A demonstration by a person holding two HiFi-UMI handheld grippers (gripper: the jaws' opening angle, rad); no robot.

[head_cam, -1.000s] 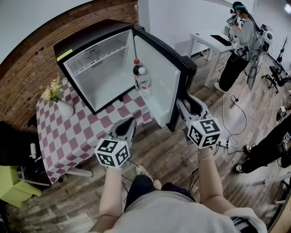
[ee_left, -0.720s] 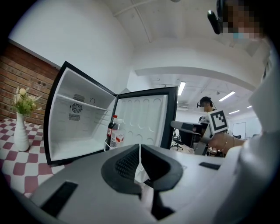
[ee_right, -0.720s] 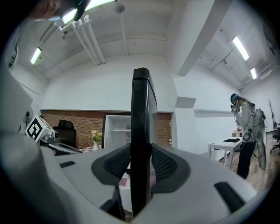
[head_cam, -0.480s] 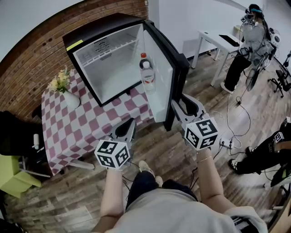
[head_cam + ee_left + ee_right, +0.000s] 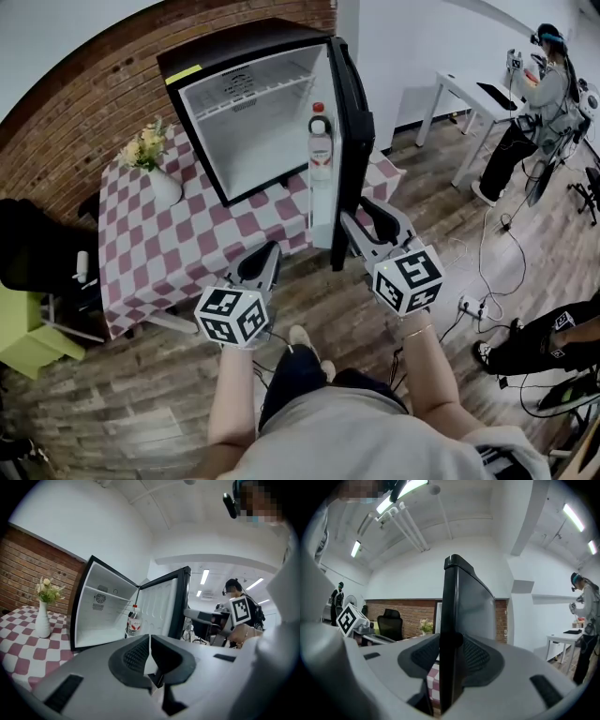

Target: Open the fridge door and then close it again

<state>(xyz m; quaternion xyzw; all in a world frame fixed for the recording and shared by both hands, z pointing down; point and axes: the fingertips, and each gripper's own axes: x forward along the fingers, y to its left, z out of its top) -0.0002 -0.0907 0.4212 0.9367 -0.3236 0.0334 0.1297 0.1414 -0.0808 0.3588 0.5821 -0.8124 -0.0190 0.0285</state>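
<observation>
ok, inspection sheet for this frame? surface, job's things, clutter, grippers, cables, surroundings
surface: table with a checked cloth; the fridge stands on it.
job's things: fridge open, shelves bare; door swung wide; bottle in the door shelf.
clutter: vase of flowers beside the fridge.
grippers: left gripper shut, empty, in front of the table; right gripper has the door's edge between its jaws, which are opening.
cables: cables and a power strip on the floor at right.
surroundings: brick wall; desk with a person at it; black chair at left.
</observation>
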